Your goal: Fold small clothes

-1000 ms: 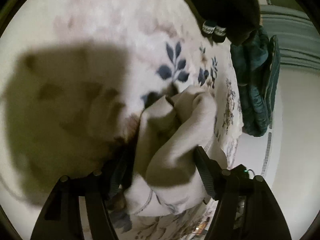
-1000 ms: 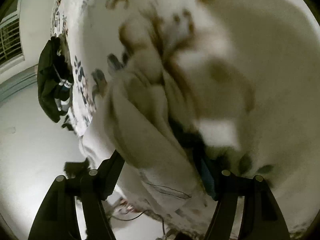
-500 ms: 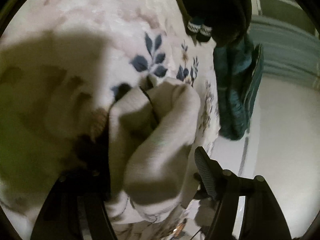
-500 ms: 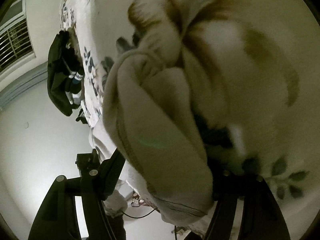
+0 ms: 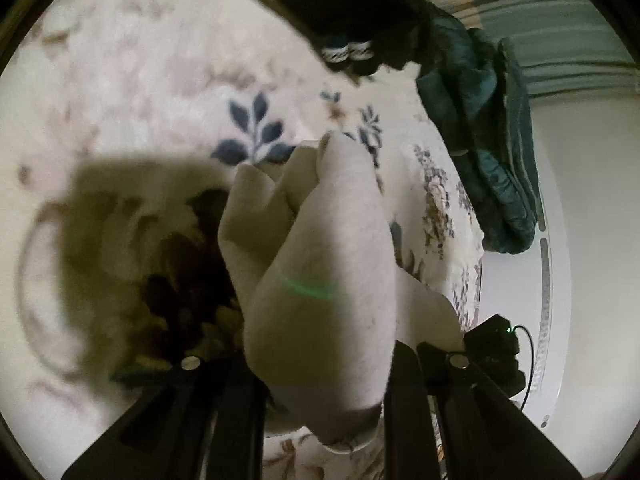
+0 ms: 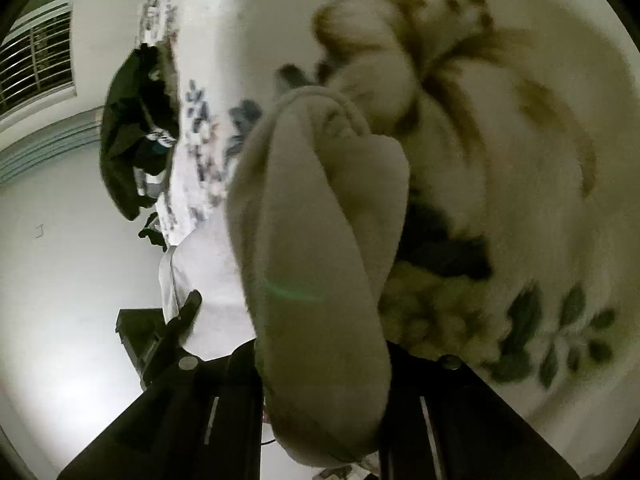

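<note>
A small cream garment (image 5: 320, 264) hangs bunched between the two grippers, lifted a little off the floral bedspread (image 5: 160, 80). My left gripper (image 5: 320, 396) has its jaws closing tight on one edge of the cloth, and the folds cover most of the fingers. In the right wrist view the same cream garment (image 6: 316, 248) fills the middle, and my right gripper (image 6: 320, 400) is closing on its other edge, pads pressed into the fabric. Cloth hides both pairs of fingertips.
The bedspread (image 6: 500, 100) has blue and brown leaf prints. A teal jacket (image 5: 480, 152) and dark clothes (image 5: 360, 12) lie at the bed's far edge, dark clothes (image 6: 136, 132) hang off it. A black device (image 5: 496, 348) with a cable sits on the pale floor (image 6: 60, 280).
Both grippers went from wide around the cream garment to closed on it. They rose, and the garment came up off the bedspread with them.
</note>
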`<state>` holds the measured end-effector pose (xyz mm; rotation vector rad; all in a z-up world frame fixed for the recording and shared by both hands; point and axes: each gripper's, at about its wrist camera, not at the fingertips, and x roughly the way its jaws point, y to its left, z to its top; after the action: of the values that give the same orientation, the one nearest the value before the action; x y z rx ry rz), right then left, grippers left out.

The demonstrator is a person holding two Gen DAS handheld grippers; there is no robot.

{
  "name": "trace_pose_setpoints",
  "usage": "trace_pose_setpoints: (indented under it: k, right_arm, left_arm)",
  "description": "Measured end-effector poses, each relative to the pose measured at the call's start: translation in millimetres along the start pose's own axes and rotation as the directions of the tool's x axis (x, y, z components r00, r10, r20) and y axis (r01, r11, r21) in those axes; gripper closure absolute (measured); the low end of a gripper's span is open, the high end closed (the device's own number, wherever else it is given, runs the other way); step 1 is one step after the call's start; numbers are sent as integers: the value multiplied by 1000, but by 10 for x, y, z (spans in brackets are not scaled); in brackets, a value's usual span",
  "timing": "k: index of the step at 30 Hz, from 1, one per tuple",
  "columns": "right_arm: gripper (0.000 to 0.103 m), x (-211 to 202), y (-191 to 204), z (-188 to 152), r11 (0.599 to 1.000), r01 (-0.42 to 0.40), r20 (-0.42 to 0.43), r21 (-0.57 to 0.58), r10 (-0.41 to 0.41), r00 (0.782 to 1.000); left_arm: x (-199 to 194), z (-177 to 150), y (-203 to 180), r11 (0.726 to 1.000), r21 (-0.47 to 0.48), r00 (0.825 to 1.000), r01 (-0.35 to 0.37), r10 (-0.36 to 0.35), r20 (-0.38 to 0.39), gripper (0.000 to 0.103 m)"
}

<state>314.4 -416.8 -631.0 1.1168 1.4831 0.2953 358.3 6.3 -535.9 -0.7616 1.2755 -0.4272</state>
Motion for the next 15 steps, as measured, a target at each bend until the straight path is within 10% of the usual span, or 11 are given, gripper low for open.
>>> trace_pose_setpoints:
  k: [8,15]
  right_arm:
    - [90,-294,1104,-215,993,-35,-8,-114,34,999]
    - [90,-285,2595,141,967,-40,75,-250,60,995]
  left_arm:
    - [-909,236,-396,1000,4,995,-31,30,100,90]
    - [-1501,1332,-732,996,89,983,-9,-7,186,90]
